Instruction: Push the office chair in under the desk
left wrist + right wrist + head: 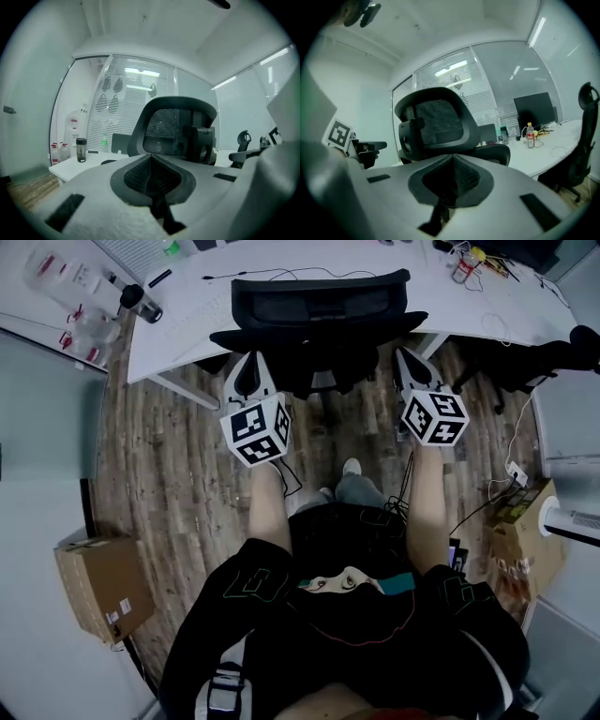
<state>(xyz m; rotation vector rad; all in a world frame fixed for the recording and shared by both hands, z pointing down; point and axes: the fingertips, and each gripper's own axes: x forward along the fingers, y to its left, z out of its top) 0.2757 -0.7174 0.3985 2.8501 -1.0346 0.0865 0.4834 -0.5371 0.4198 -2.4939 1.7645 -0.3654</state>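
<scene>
Bluntness matters for pushing: my left tongs and right tongs are pressed together, empty, behind the office chair facing the tabletop.

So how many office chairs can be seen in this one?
2. The middle chair is at the desk, straight ahead of the person; the right chair is at the desk's right end. More could be out of frame.

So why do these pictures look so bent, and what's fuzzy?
Head view: wide lens bows the floor planks. Left gripper view: round fisheye, dark corners; left tongs soft, office chair sharper. Right gripper view: same, with light streaks on the glass wall.
</scene>
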